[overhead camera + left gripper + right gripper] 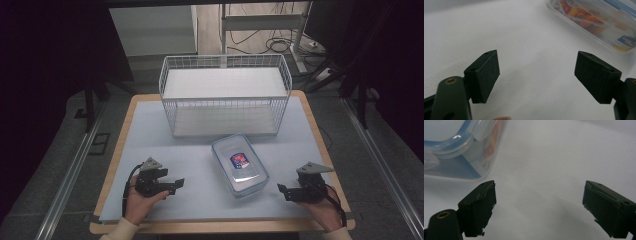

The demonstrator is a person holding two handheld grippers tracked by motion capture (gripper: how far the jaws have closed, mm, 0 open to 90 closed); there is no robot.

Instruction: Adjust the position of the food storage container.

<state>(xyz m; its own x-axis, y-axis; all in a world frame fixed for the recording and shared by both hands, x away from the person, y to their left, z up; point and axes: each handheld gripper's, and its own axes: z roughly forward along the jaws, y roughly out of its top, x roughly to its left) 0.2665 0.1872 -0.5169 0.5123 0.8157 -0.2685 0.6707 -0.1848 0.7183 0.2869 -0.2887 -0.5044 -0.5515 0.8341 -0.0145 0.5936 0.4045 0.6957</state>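
Observation:
A clear plastic food box (239, 164) with a blue-sealed lid and a red and blue label lies on the white table cover, in front of the wire basket. My left gripper (179, 183) rests low at the box's left, jaws wide apart and empty, pointing toward it. In the left gripper view the box (599, 22) sits at the upper right with orange and red food inside, beyond the gripper (536, 75). On the box's other side my right gripper (281, 191) stands open and empty. The right gripper view has the box corner (461, 147) at upper left, ahead of the gripper (539, 207).
A white wire basket (225, 95) stands at the back middle of the table (150, 145). Wooden table edges frame the white cover. Cables and a desk frame lie on the floor behind.

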